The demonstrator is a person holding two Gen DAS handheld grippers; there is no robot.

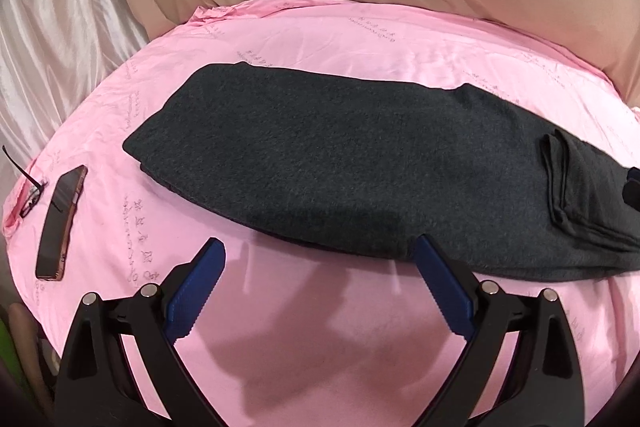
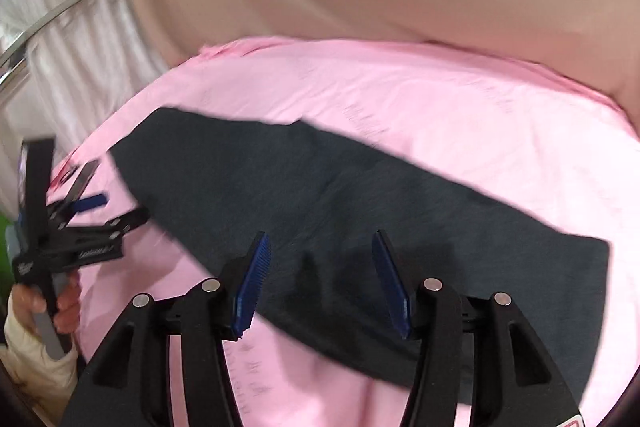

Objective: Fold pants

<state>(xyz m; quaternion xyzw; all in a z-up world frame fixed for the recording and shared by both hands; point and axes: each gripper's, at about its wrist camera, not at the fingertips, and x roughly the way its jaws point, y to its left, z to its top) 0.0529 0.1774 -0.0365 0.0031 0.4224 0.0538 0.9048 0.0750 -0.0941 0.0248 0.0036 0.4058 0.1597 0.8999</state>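
Dark grey pants point(image 1: 320, 163) lie folded lengthwise across a pink sheet point(image 1: 320, 327), a phone point(image 1: 60, 223) near their left end. The left claw point(image 1: 320, 259) hovers wide open at their near edge; the right claw point(image 2: 320, 247) gapes empty above them.
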